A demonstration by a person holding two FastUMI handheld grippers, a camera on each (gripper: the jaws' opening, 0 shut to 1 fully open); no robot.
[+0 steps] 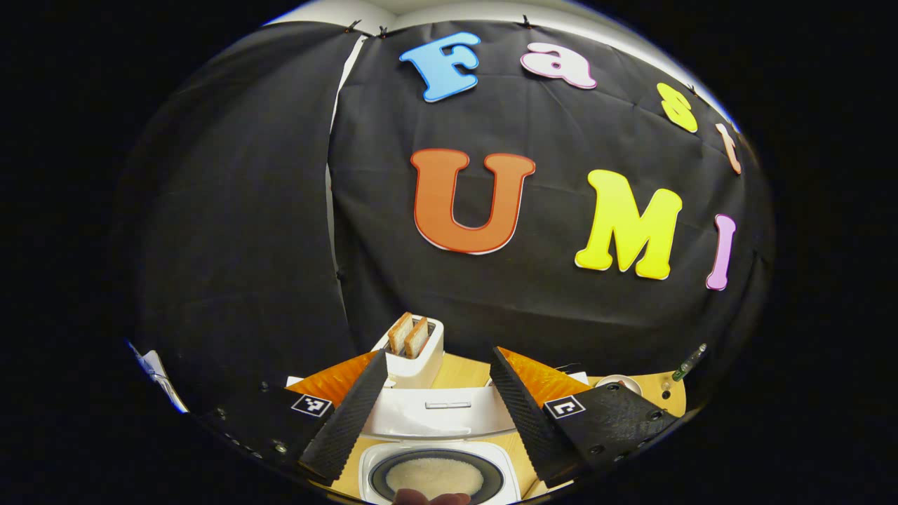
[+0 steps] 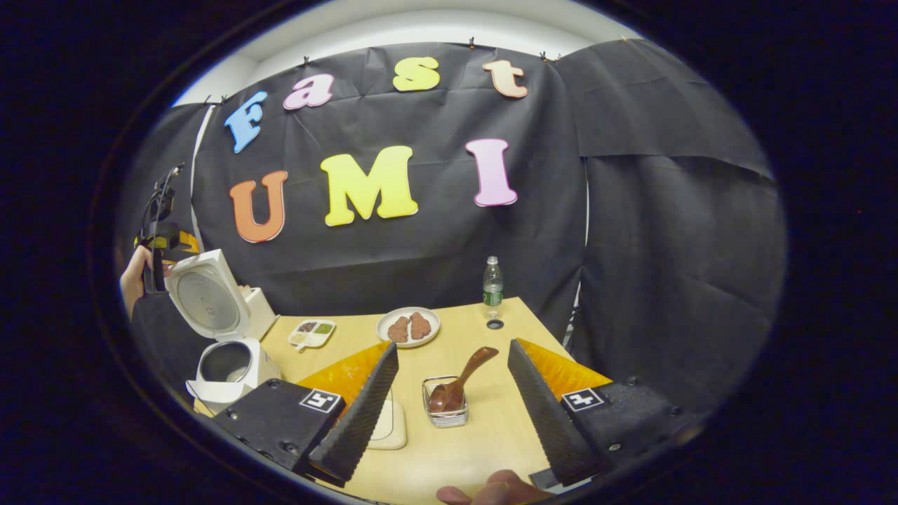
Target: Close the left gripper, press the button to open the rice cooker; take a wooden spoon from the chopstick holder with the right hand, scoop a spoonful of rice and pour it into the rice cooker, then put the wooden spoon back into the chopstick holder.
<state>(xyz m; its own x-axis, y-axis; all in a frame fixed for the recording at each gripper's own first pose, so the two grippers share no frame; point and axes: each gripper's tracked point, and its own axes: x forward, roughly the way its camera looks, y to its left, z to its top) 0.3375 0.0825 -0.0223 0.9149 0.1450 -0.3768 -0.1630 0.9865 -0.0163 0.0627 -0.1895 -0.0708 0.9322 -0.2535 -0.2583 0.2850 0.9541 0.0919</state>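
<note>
Wooden spoon (image 2: 459,379) sits bowl-down in the wire holder (image 2: 445,401) on the surface (image 2: 449,449), dead ahead between my right tool (image 2: 452,396) fingers, which are spread wide and empty. Rice cooker (image 2: 228,351) stands open off to the side, lid (image 2: 207,294) up. My left tool (image 1: 438,410) hovers spread above what looks like rice (image 1: 435,477). Next: advance, pinch the spoon's handle.
</note>
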